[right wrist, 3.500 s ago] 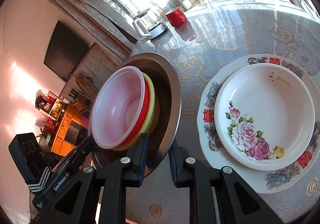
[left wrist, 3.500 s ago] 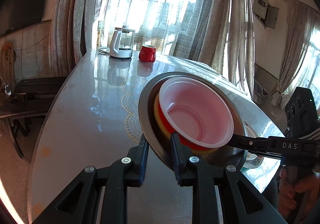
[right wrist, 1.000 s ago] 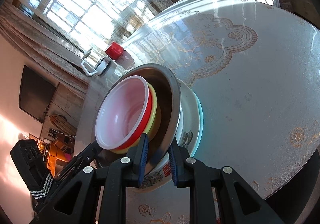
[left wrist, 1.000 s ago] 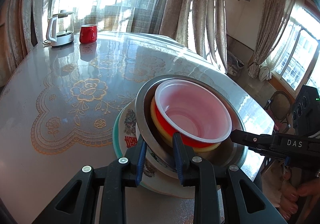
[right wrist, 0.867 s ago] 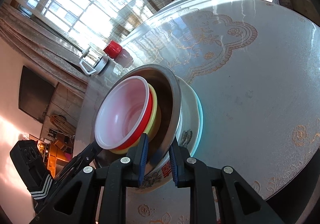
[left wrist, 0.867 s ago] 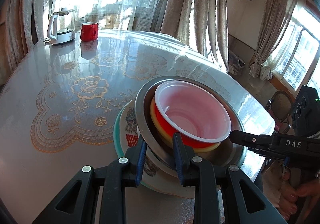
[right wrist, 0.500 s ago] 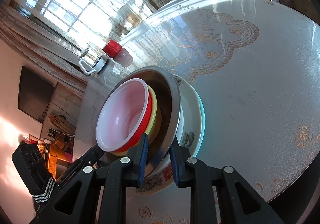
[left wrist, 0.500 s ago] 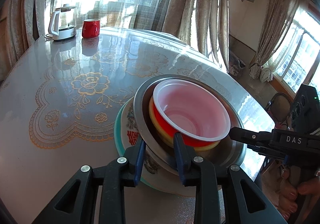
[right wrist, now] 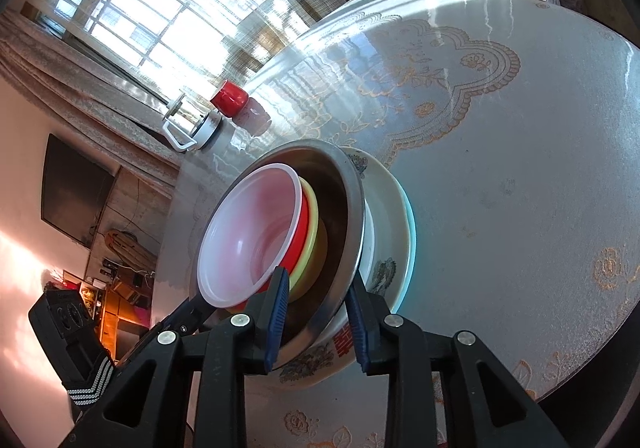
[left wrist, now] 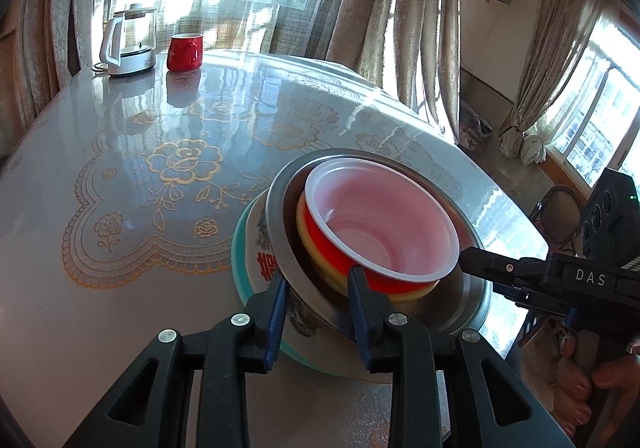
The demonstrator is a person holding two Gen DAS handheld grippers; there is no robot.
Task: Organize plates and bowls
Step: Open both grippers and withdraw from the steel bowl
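between the blue pads of the left gripper point(left wrist: 318, 290) runs the near rim of the steel bowl point(left wrist: 474, 298); the jaws stand a little apart, one pad outside the rim and one inside it, and whether they press on the metal cannot be told. across the stack, the right gripper point(right wrist: 316, 298) straddles the same steel rim from the opposite side, and its jaws are opening, with a gap showing between the pads and the rim, so the metal lies between them but is not pinched. in the left wrist view that right gripper point(left wrist: 464, 260) reaches in from the right edge, its tip at the bowl's far rim, with a person's hand point(left wrist: 608, 376) on its handle.

inside the steel bowl sits a yellow bowl point(right wrist: 310, 248), inside that a red bowl point(left wrist: 340, 262), and inside that a translucent white bowl point(left wrist: 384, 224), innermost and empty. the steel bowl itself rests in a white floral dish point(right wrist: 384, 268), which lies on a larger plate with a teal edge point(left wrist: 240, 276).

this stack stands near the table's point(left wrist: 120, 288) close edge, on a glossy top over a lace-patterned cloth. at the far side, well apart from the stack, a red mug point(left wrist: 184, 52) stands just beside a glass kettle point(left wrist: 130, 44), below a bright curtained window.
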